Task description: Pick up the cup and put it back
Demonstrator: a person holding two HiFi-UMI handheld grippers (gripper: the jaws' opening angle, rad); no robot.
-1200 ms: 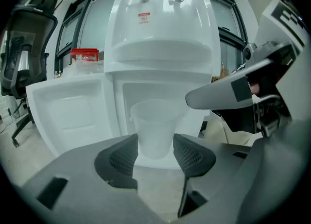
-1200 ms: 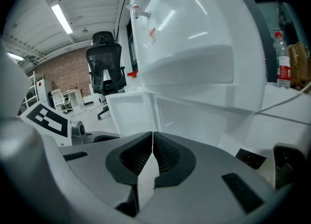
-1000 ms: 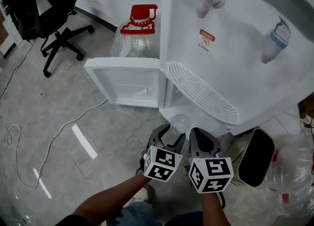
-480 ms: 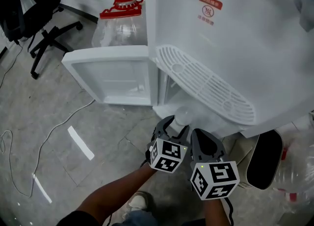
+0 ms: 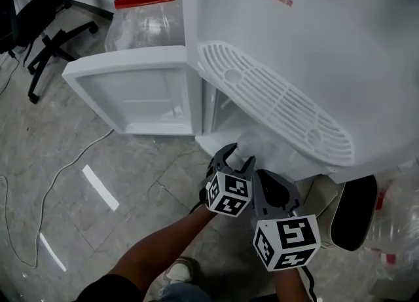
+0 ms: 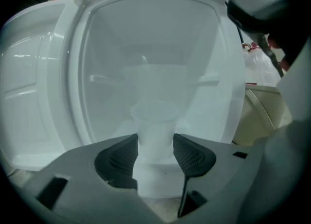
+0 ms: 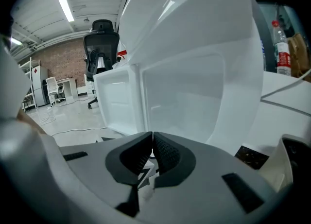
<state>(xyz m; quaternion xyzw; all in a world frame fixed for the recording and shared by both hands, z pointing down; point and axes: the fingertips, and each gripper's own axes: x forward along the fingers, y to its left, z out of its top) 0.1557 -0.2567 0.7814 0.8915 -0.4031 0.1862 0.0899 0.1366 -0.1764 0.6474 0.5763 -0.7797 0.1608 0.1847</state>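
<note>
As left tool (image 6: 155, 139) clamps it, cup (image 6: 154, 117) stands upright.

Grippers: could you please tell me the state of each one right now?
Left gripper: closed on the cup.
Right gripper: jaws closed, holding nothing.

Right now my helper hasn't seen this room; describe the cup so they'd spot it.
Find the tall white water dispenser with its lower cabinet door swung open. Just before that opening, the left tongs grip a small cloudy-white plastic cup. Unlike the big clear red-capped jug, it is tiny and lidless.
</note>
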